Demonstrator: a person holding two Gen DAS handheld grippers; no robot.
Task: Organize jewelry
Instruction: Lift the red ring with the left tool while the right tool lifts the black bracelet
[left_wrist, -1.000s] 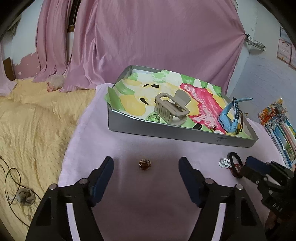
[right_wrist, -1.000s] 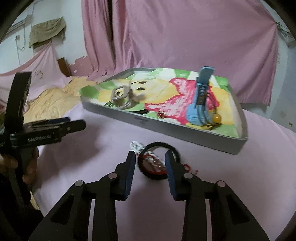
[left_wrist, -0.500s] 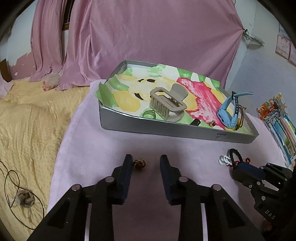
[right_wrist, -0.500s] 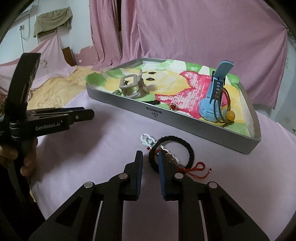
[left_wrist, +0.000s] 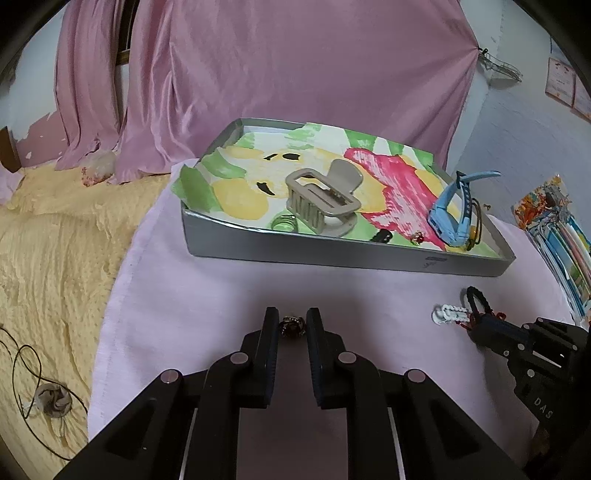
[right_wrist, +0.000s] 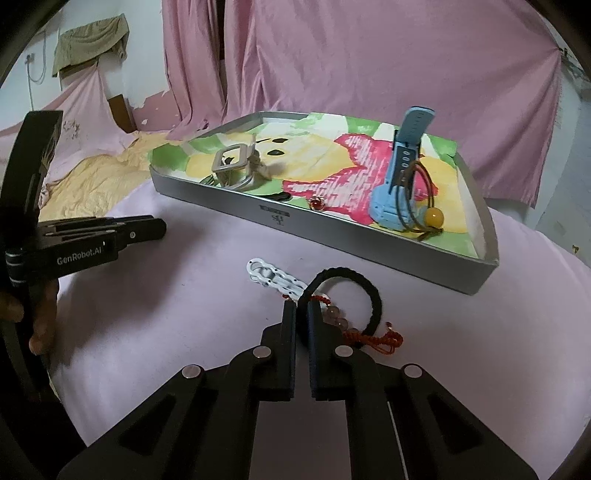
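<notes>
- Two grippers down on the pink cloth (left_wrist: 207, 295): left gripper (left_wrist: 291, 326) nearly closed around a small ring (left_wrist: 293, 327), right gripper (right_wrist: 302, 314) pinched on a black band (right_wrist: 364, 291).
- Ring: tiny, hard, light, likely to skid; best squeezed across its width.
- Band: soft, bendy; tangled with a beaded red cord (right_wrist: 369, 338), beside a white chain (right_wrist: 271, 277).
- Tray (left_wrist: 332, 254) just beyond, already holding a hair clip (left_wrist: 325, 201) and blue watch (left_wrist: 452, 210); near wall to clear.
</notes>
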